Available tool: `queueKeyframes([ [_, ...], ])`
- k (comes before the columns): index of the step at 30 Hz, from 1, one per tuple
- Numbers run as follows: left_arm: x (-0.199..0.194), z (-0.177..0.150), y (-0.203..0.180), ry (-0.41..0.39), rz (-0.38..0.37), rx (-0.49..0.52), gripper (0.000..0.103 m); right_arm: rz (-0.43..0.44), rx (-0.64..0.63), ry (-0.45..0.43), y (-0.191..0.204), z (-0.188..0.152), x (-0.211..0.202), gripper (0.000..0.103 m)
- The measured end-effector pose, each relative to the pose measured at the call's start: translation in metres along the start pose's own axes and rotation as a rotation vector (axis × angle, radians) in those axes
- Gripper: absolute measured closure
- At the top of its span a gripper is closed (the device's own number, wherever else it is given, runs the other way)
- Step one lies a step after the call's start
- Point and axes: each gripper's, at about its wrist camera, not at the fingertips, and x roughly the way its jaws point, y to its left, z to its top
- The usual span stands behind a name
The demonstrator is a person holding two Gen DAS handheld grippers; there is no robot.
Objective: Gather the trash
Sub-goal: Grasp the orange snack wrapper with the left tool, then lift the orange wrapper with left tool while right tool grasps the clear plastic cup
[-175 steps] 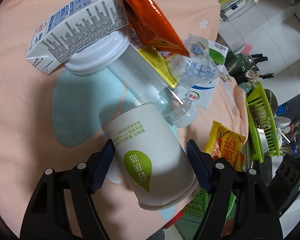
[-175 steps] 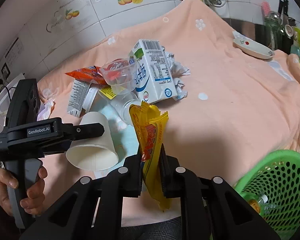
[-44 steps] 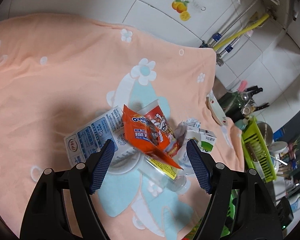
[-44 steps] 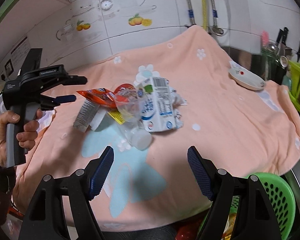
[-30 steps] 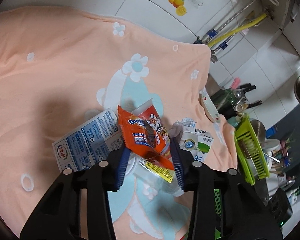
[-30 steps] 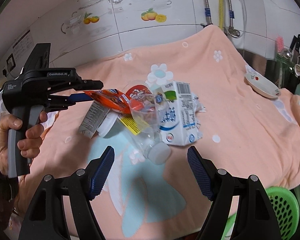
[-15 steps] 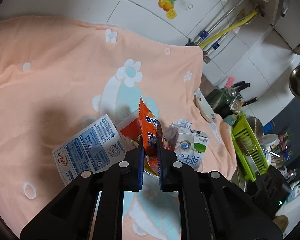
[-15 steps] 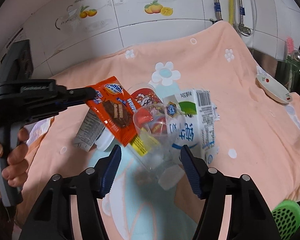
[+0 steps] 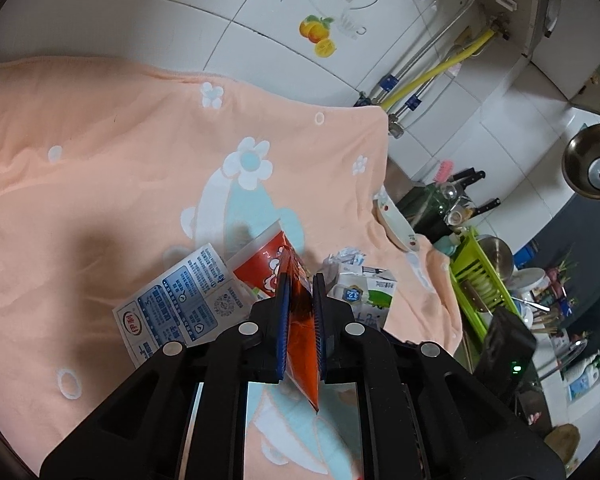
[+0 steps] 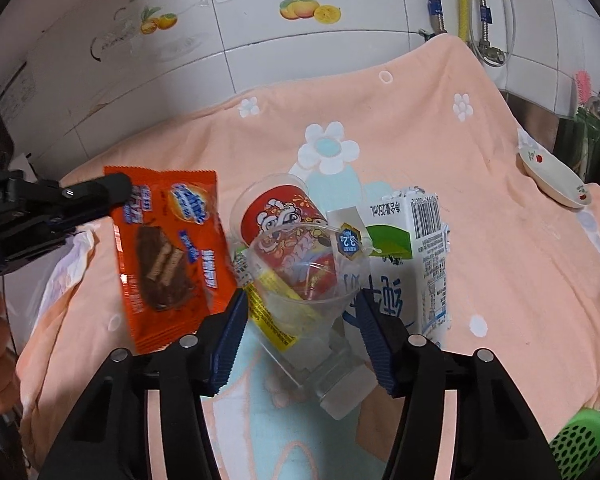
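My left gripper (image 9: 299, 312) is shut on an orange wafer wrapper (image 9: 300, 332) and holds it lifted above the pile; in the right wrist view the wrapper (image 10: 168, 256) hangs from that gripper (image 10: 120, 188). My right gripper (image 10: 300, 312) is open, its jaws on either side of a clear plastic cup (image 10: 304, 276). Under the cup lie a red printed cup (image 10: 276, 208), a clear plastic bottle (image 10: 332, 376) and a green-white milk carton (image 10: 412, 256). A blue-white carton (image 9: 176, 308) lies to the left.
A peach flowered towel (image 10: 500, 208) covers the counter. A green mesh basket (image 10: 580, 440) sits below the front right edge. A small white dish (image 10: 552, 176) rests at the far right. A crumpled tissue (image 10: 72, 264) lies at the left. A green dish rack (image 9: 480, 280) stands beyond.
My left gripper closed on the orange wrapper and lifted it off the pile. My right gripper came down and forward until its open jaws flank the clear cup.
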Motion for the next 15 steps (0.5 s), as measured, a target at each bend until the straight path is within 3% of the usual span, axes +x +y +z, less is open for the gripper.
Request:
queueKeyframes([
  [15,-0.014,0.004,-0.002,-0.027,-0.009,0.017,0.093,0.021,0.04,-0.018,0.0,0.005,0.014,0.044],
])
